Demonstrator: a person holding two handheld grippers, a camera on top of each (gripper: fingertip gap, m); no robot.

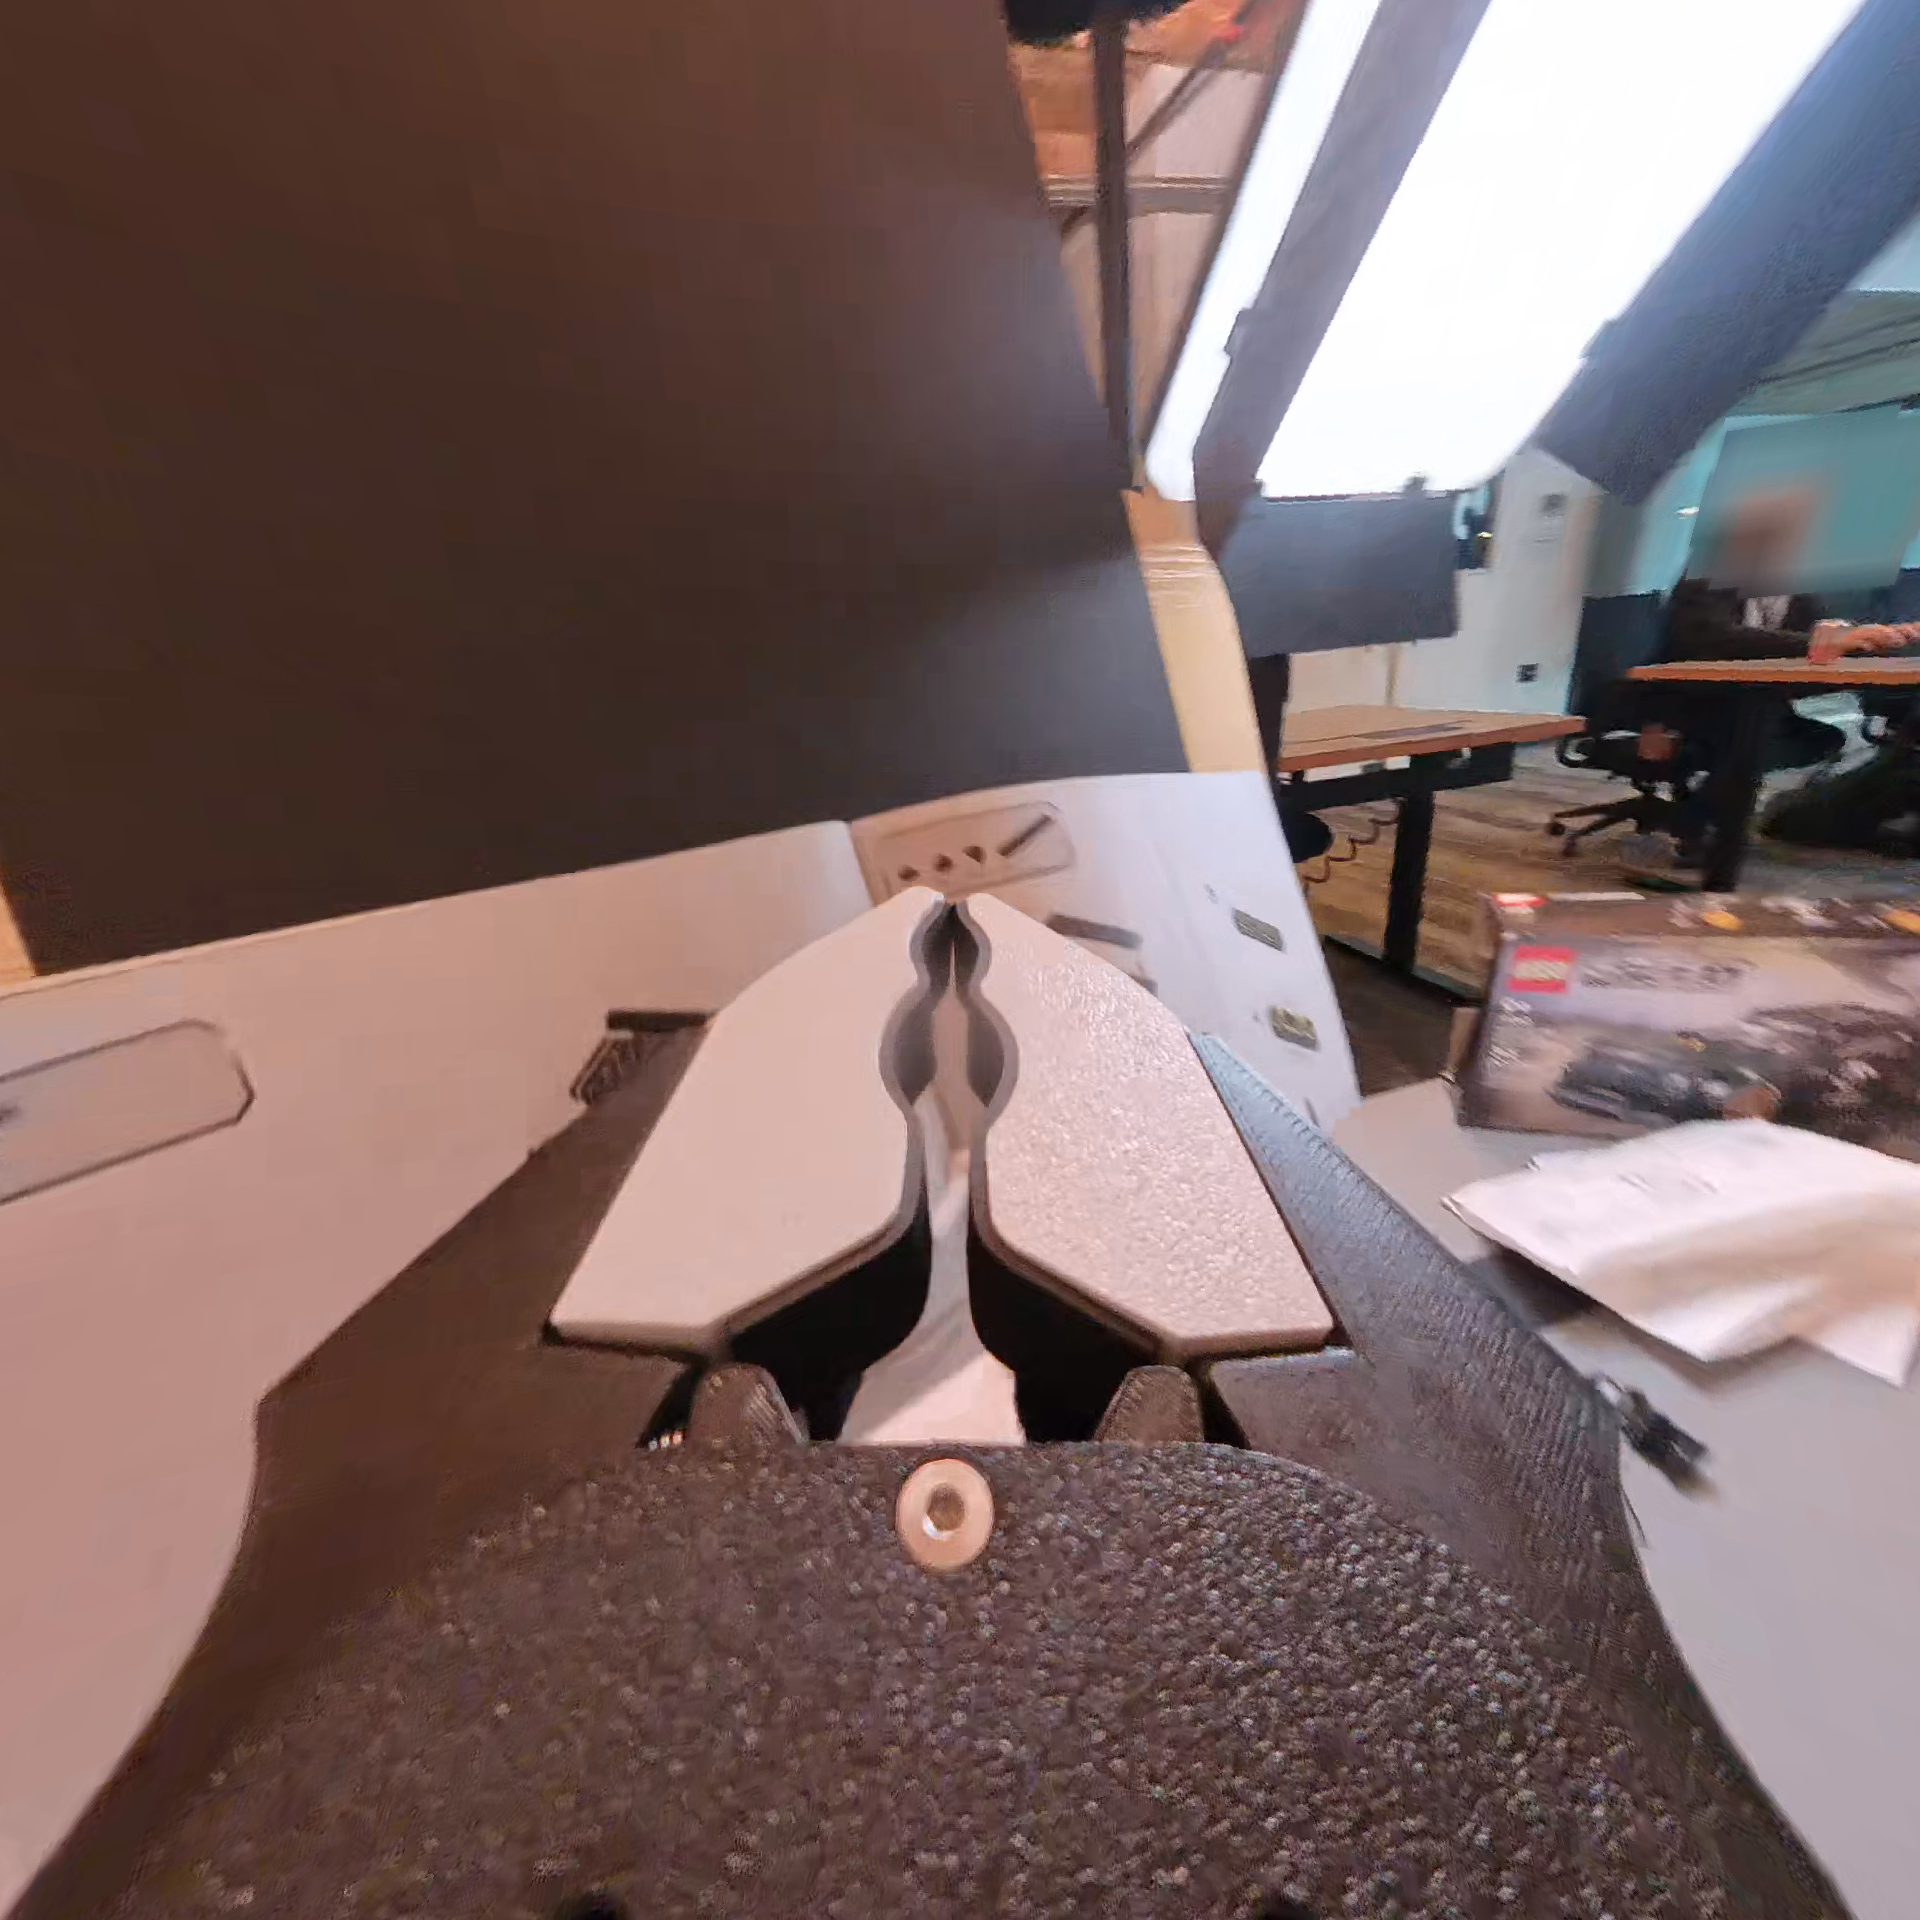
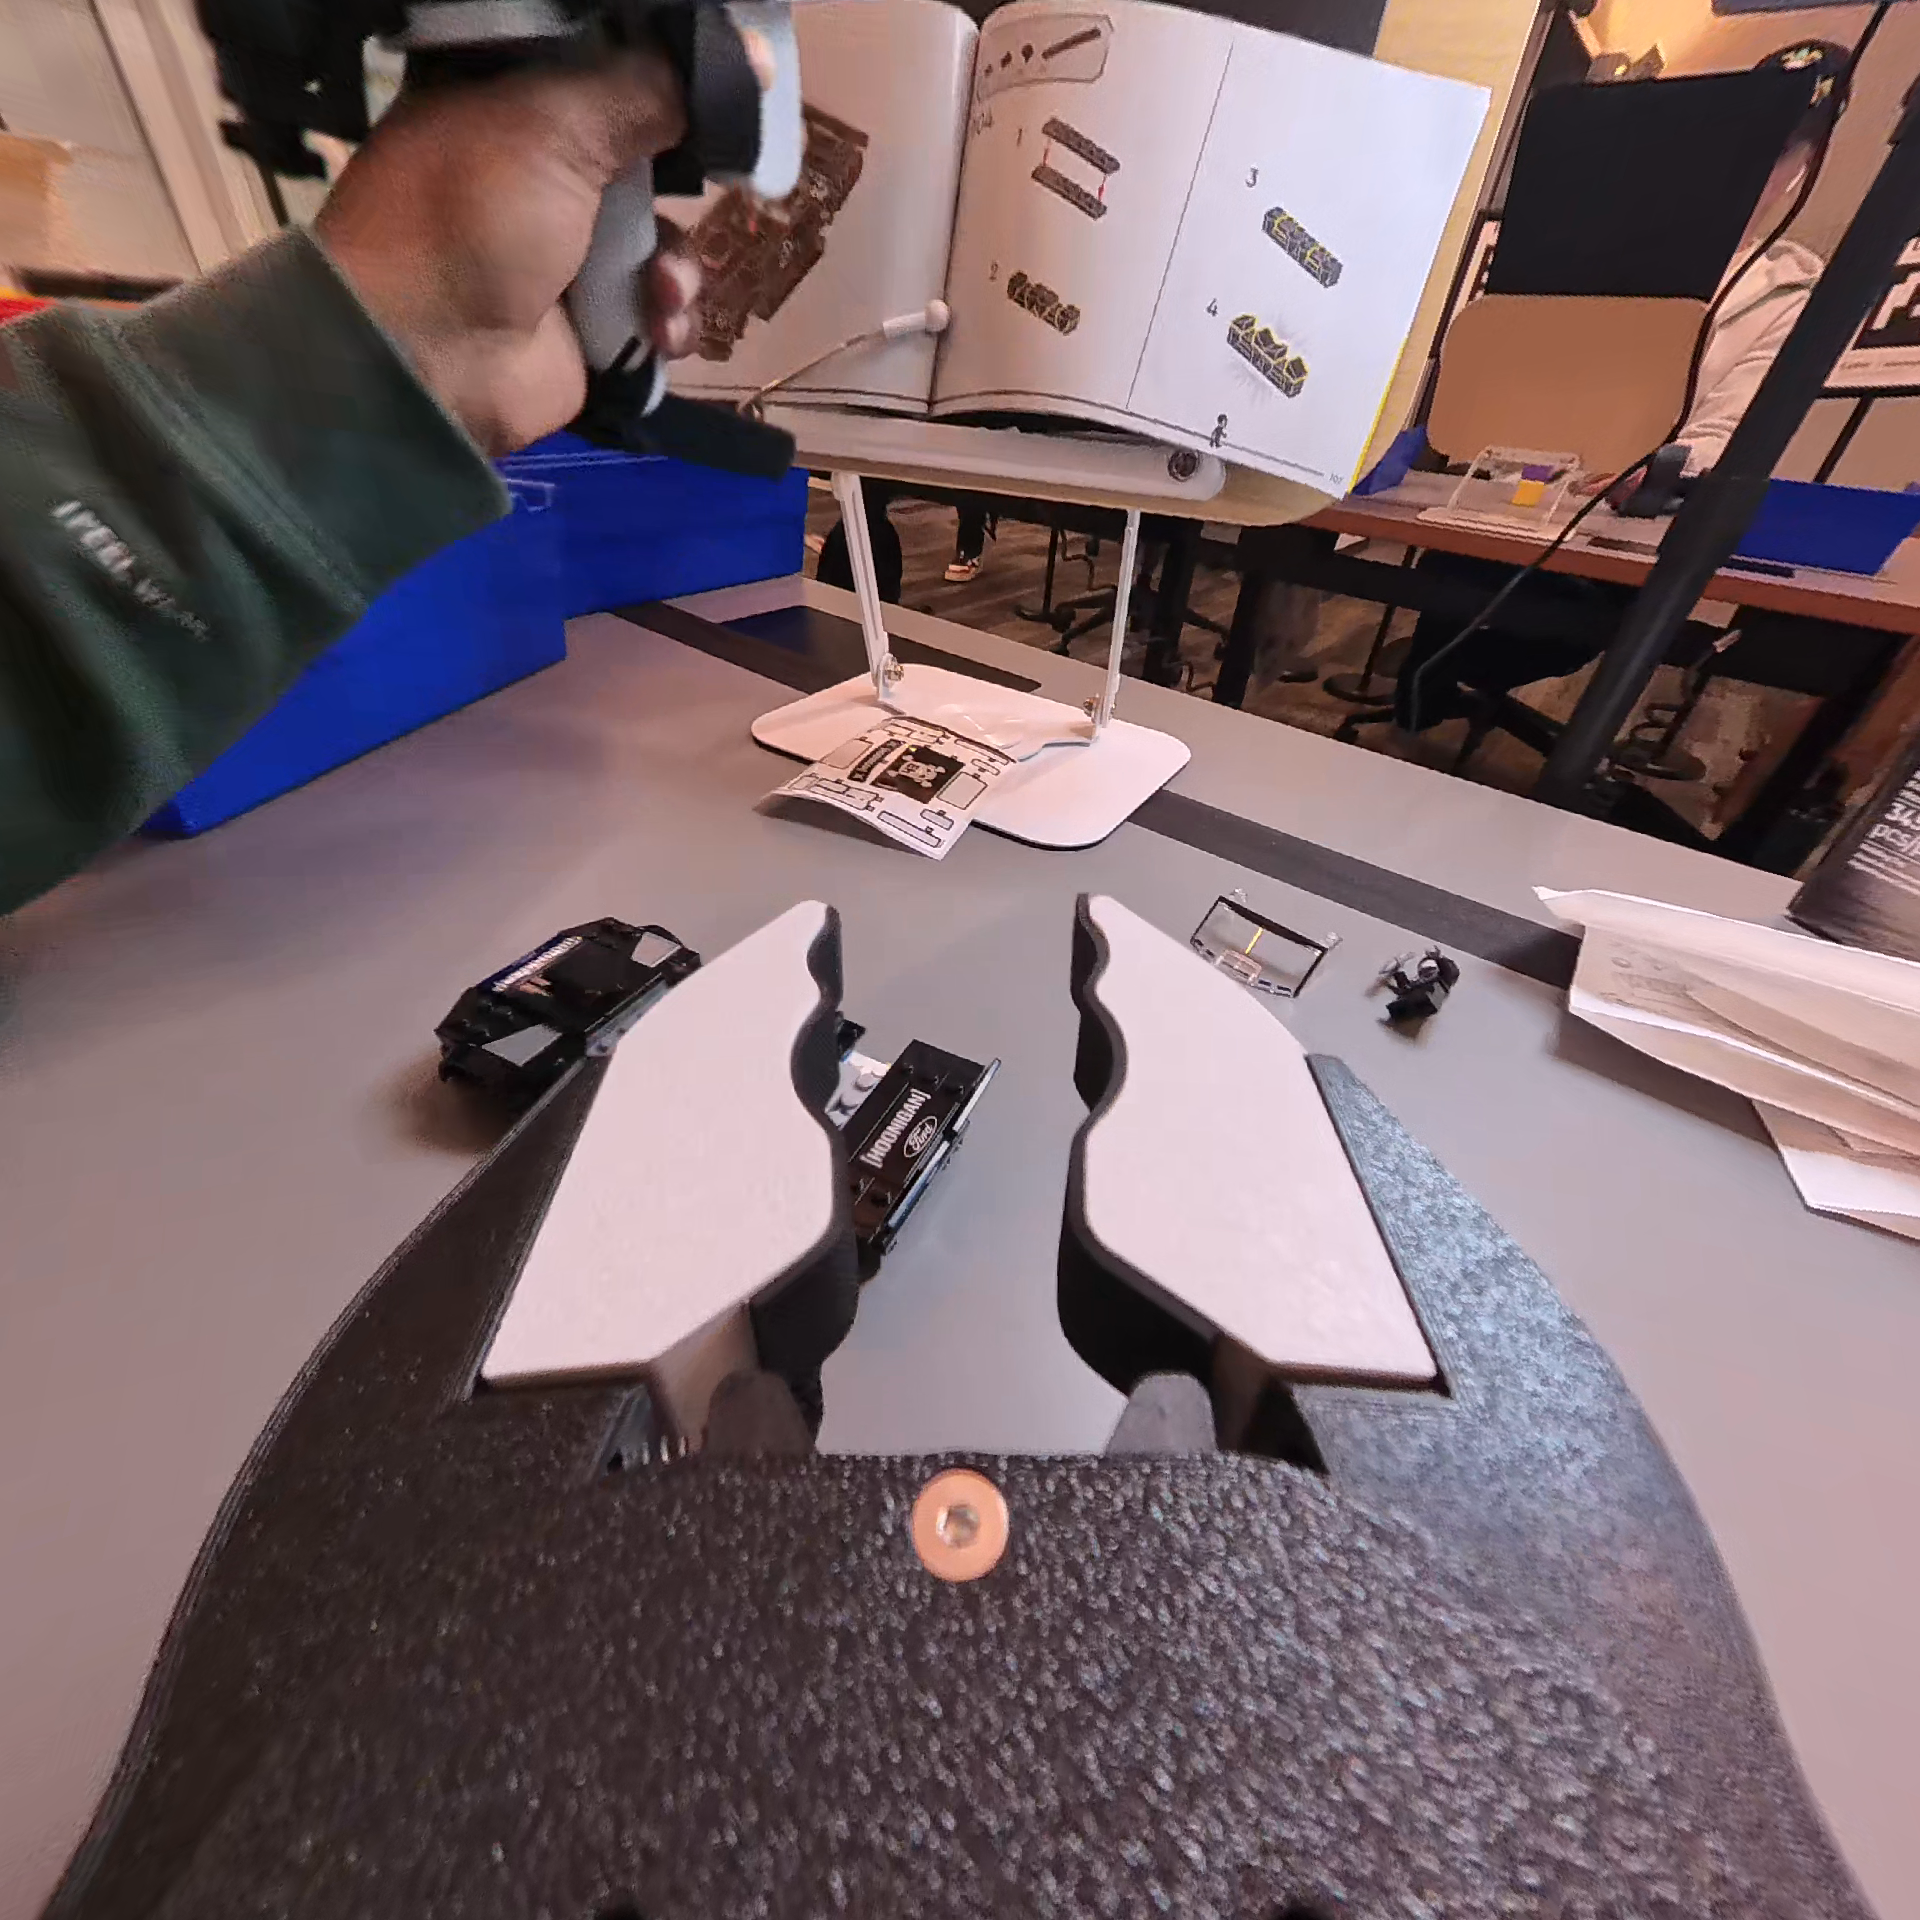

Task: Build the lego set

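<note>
Left tongs pinch a booklet page while spread right tongs hover over two unjoined black car sections on the tabletop.

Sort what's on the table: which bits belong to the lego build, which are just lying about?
Job:
- instruction booklet on its white stand
- sticker sheet
- two black car sections
- clear windscreen piece
- small figure
- set box

Lying about:
- blue bins
- loose papers

We see grey table, blue bins, white stand, black lego pieces, green sleeve.
</note>
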